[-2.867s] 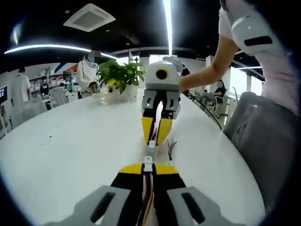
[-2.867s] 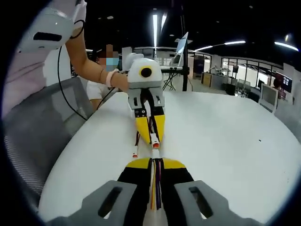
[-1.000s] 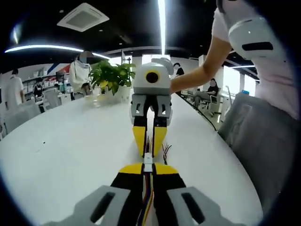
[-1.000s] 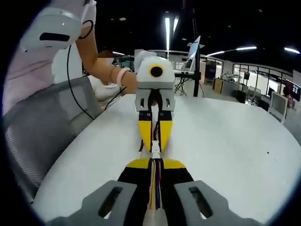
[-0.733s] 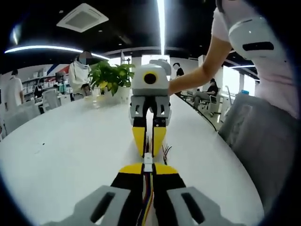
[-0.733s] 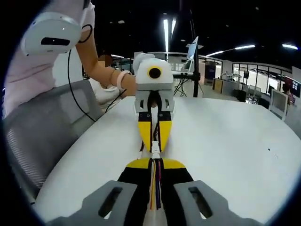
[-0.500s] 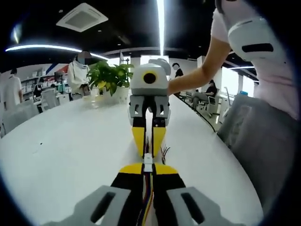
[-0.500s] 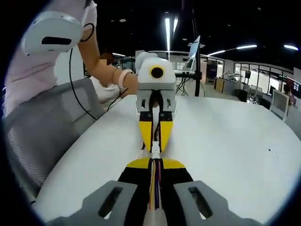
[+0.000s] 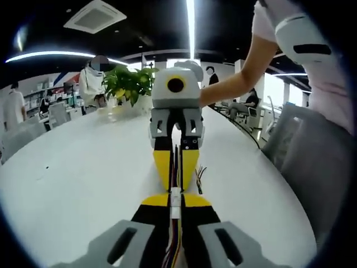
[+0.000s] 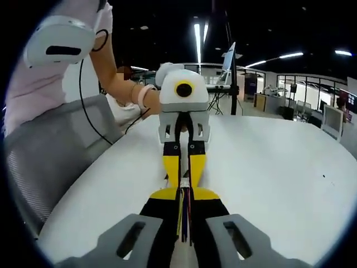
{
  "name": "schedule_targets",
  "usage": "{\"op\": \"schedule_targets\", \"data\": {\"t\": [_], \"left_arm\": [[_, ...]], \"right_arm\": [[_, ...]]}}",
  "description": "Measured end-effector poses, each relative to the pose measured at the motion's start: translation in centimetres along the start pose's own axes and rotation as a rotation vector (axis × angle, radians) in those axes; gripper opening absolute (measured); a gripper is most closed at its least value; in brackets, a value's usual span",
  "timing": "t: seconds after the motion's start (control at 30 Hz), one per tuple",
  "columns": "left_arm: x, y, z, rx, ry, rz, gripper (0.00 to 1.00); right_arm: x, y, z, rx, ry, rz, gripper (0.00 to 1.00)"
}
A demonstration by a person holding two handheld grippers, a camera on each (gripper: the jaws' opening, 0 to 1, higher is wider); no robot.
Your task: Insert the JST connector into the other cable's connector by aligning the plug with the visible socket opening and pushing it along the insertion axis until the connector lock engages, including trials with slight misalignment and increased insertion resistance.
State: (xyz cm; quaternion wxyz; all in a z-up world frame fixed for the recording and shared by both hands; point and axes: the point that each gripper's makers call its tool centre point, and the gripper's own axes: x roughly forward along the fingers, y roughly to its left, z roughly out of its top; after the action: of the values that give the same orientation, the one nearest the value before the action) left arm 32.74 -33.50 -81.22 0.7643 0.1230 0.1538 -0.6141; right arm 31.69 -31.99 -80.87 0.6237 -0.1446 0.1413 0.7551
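In the left gripper view, my left gripper [image 9: 175, 201] is shut on a white JST connector [image 9: 175, 197] with coloured wires running back between its yellow-tipped jaws. Facing it tip to tip, my right gripper [image 9: 175, 185] is shut on the other cable. The two connectors meet in the narrow space between the tips; I cannot tell whether they are locked. In the right gripper view, my right gripper [image 10: 183, 195] holds its wires, and a small white connector [image 10: 184, 183] sits between it and my left gripper [image 10: 184, 180]. Loose wire ends [image 9: 200, 173] lie on the table.
Both grippers hover low over a white round table [image 9: 72, 167]. A grey chair [image 10: 56, 156] and a person's body stand at its near edge. A potted plant [image 9: 129, 84] sits at the far side, with a standing person [image 9: 92, 78] behind it.
The gap between the two grippers has closed. The connectors, first apart, now meet between the tips, and the facing gripper looms larger and closer in both views.
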Motion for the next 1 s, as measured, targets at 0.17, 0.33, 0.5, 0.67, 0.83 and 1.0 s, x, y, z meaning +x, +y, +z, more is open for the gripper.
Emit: {"op": "schedule_targets", "data": {"t": [0.17,0.33,0.5,0.67,0.83,1.0], "left_arm": [[0.8,-0.1,-0.3,0.001,0.009,0.003,0.0],[1.3,0.3,-0.8,-0.003,0.013,0.01,0.0],[1.8,0.5,-1.4,-0.033,0.038,0.029,0.01],[1.9,0.3,-1.7,-0.013,0.051,0.027,0.02],[1.7,0.4,-1.6,-0.025,0.04,0.038,0.04],[1.7,0.2,-2.0,-0.017,0.052,0.04,0.08]], "right_arm": [[0.1,-0.4,-0.8,0.006,0.008,-0.005,0.03],[0.1,-0.9,-1.5,0.016,0.014,-0.019,0.03],[0.1,-0.9,-2.5,0.021,0.04,-0.029,0.03],[0.1,-0.8,-3.1,0.045,0.042,-0.034,0.03],[0.1,-0.9,-3.6,0.053,0.05,-0.042,0.04],[0.1,-1.0,-3.7,0.056,0.05,-0.05,0.04]]}}
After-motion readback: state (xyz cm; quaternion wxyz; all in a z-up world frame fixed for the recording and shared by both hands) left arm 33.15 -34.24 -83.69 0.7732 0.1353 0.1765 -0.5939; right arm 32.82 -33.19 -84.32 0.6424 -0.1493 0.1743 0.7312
